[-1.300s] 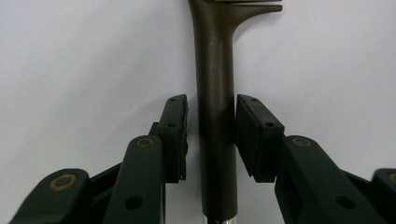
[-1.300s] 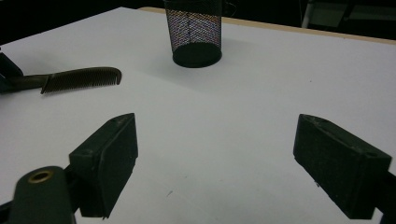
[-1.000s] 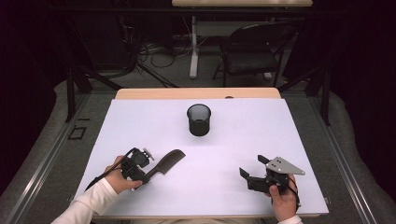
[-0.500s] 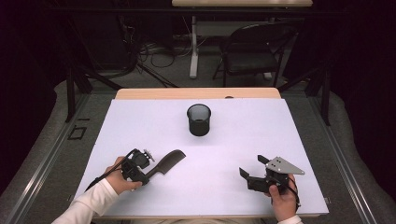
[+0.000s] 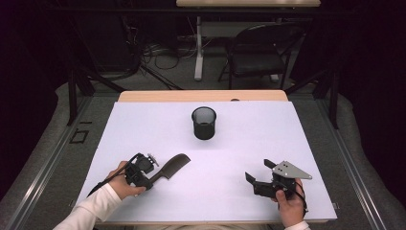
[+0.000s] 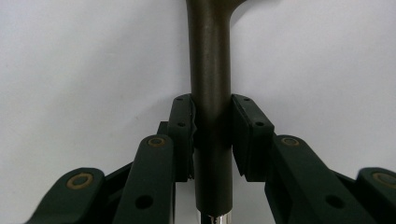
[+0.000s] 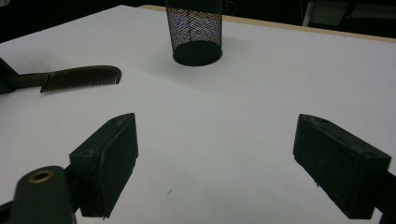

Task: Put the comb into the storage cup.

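A dark comb (image 5: 174, 163) lies flat on the white table (image 5: 287, 139) at the front left, its teeth end pointing toward the middle. My left gripper (image 5: 153, 179) is shut on the comb's handle (image 6: 210, 70); its jaws have just been closing, and both pads (image 6: 183, 121) press the handle's sides. At the front right my right gripper (image 5: 258, 171) rests low over the table, open wide with nothing between its fingers (image 7: 112, 154). In the right gripper view the comb (image 7: 79, 77) lies at the far left.
A black mesh cup (image 5: 204, 122) stands upright behind the middle of the table, also seen ahead of the right gripper as the mesh cup (image 7: 194, 30). A black chair (image 5: 258, 52) and cables sit on the floor beyond the table's far edge.
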`<state>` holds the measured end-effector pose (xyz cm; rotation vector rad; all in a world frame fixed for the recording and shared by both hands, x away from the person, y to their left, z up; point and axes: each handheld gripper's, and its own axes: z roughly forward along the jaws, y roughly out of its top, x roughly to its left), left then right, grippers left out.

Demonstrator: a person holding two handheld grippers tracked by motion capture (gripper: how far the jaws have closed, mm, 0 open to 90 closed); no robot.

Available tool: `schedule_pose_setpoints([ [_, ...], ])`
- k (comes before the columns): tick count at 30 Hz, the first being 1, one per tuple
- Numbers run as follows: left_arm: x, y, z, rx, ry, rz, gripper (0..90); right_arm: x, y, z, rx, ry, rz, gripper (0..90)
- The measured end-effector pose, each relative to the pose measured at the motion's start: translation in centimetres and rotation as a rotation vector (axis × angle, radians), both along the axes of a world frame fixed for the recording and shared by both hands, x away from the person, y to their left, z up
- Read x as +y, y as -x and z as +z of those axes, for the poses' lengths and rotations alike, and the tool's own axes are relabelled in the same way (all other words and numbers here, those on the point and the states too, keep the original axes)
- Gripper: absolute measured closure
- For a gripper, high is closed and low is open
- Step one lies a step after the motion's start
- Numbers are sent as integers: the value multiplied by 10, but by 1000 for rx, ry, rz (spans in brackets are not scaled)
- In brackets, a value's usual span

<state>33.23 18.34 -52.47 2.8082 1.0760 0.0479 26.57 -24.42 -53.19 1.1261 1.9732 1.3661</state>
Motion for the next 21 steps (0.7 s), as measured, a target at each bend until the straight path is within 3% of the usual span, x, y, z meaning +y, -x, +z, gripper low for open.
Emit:
schedule_pose_setpoints([
  [21,2,-1,0,10,20,39,723,0,0,0,3,7,2,141],
])
